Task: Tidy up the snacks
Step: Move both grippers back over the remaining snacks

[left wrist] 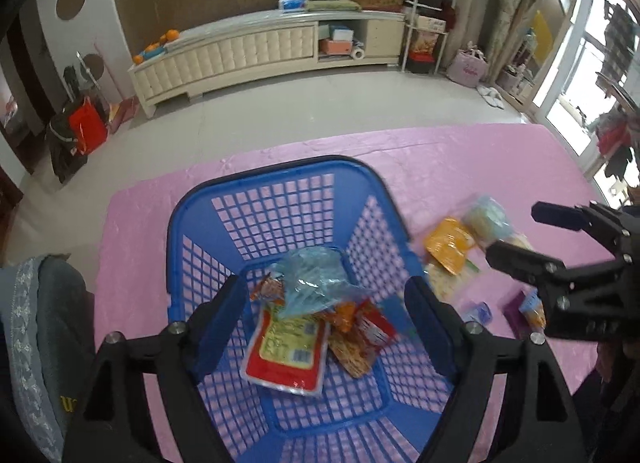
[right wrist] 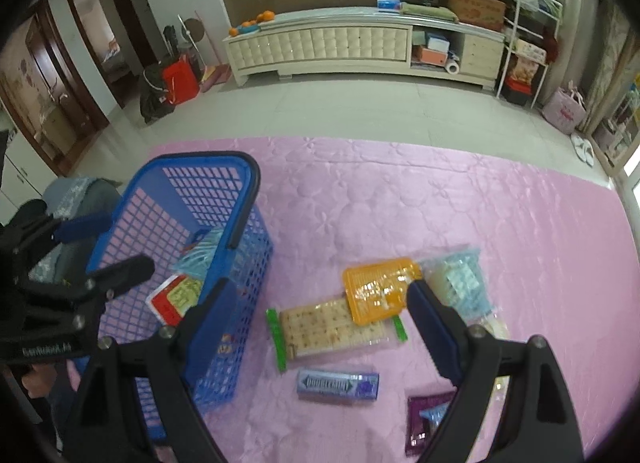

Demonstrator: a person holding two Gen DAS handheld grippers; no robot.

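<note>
table cover (right wrist: 400, 199): big pink quilted cloth, pretty much everything sits on it.
basket (left wrist: 256, 179): blue plastic grid basket on the left part of the cloth, standing upright and already holding a few snacks.
left gripper (left wrist: 326, 327): hangs right over the basket looking down into it, jaws spread wide, nothing between the pads.
right gripper (right wrist: 320, 329): hovers over the loose snacks just right of the basket, jaws spread wide too, not gripping anything; its left finger shows in front of the basket's side wall.
cracker pack (right wrist: 328, 329): long clear pack with green ends, lying flat on the cloth near the basket.
red and yellow pouch (left wrist: 286, 351): flat on the basket floor, the biggest thing in there.
light blue bag (left wrist: 312, 275): crinkly, lying on top of the pouch's far end inside the basket.
orange pack (right wrist: 378, 289): overlaps the far right end of the cracker pack.
pale blue packet (right wrist: 460, 283): just right of the orange pack, touching it.
gum box (right wrist: 338, 384): bluish purple, on the cloth just in front of the crackers.
dark purple packet (right wrist: 426, 421): near the bottom edge, partly hidden by the right gripper's finger.
</note>
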